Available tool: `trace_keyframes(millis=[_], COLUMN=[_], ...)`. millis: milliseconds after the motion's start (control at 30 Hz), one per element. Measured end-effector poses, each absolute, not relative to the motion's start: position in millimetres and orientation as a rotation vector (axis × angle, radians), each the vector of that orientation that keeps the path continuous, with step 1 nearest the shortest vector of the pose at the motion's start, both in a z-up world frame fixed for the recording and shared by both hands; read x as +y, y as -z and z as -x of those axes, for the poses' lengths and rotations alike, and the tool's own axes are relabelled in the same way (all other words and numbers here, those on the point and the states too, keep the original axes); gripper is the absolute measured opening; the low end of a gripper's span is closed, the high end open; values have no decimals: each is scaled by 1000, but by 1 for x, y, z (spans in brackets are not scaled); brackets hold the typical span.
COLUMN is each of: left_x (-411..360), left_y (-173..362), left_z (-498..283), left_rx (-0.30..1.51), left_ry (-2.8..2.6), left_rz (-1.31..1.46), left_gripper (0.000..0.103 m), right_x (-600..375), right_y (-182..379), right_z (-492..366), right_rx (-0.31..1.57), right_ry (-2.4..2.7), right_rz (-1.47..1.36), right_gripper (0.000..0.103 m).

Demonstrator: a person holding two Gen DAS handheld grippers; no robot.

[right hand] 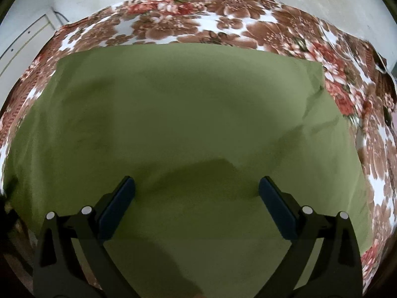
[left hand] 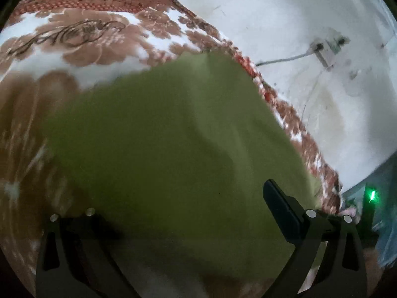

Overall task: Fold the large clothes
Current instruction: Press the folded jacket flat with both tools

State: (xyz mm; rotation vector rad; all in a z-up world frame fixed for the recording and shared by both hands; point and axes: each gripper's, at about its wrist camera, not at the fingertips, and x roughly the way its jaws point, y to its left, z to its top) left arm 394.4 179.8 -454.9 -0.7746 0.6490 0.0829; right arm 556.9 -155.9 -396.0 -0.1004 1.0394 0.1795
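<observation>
A: Hovering over the green garment (right hand: 188,114), the right gripper (right hand: 197,193) has its jaws spread wide with nothing between them; both dark pads (right hand: 278,208) show bare, cloth beneath, contact not confirmed.

B: Left side?

A: Left gripper (left hand: 178,208): blurred view. One finger (left hand: 281,213) stands clear at the right; the other sits in shadow at lower left. Jaws read as wide apart, nothing clamped. Green cloth fills the gap between them, but I judge it lies below, not held.

B: Why parked there?

A: Judgement only: each gripper sits at the near side of the cloth, jaws ready, probably about to take the near hem for a fold away from the person. Garment lies spread flat on a floral blanket (right hand: 223,24), brown and red flowers on white, which seems to cover a bed or worktop; cannot tell which.

B: Edges?

A: Right wrist view, near to far: near hem runs out of frame under the gripper; side edges bow outward; far edge is straight with a clean corner at upper right (right hand: 320,65). Some creases near that right edge. A band of blanket shows beyond the far edge, so there is room for a fold to land.

B: Beyond that?

A: Left wrist view: the blanket's border runs close beside the garment's edge, then drops to a pale floor (left hand: 297,24). A socket box with a cable (left hand: 327,46) lies well apart. Little margin on that side.
</observation>
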Motion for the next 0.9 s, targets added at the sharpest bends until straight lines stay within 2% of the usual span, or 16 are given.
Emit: trace_keyframes(millis=[133,300,500,667,700,733,800,900], left_x=[166,163,168,157,160,166,174,171], left_y=[450,432,454,455,454,453,450,438], left_z=[-413,-456,-455,-462,-463,-463,-465,-465], left_rx=[652,559,597,706,701,692,686,701], left_ry=[-65,25,-45,-100,-107,-114,-95,-106], left_rz=[680,631,794,713,734,772,840,819], left_gripper=[98,98,97,89,71,44,25,14], right_x=[-161,-153,-142,-136,-136,-135,-133,-138], right_y=[396,401,420,431,433,434,437,431], right_z=[-562,-574,-580,-584,-584,-584,-584,-583], right_rx=[1033,1044,1088,1114,1110,1104,1095,1101], right_ry=[-161,-190,-171,-168,-166,-163,-163,-174], right_rz=[102,102,100,149,151,155,166,139], right_gripper=[98,98,98,98,98,98,98,98])
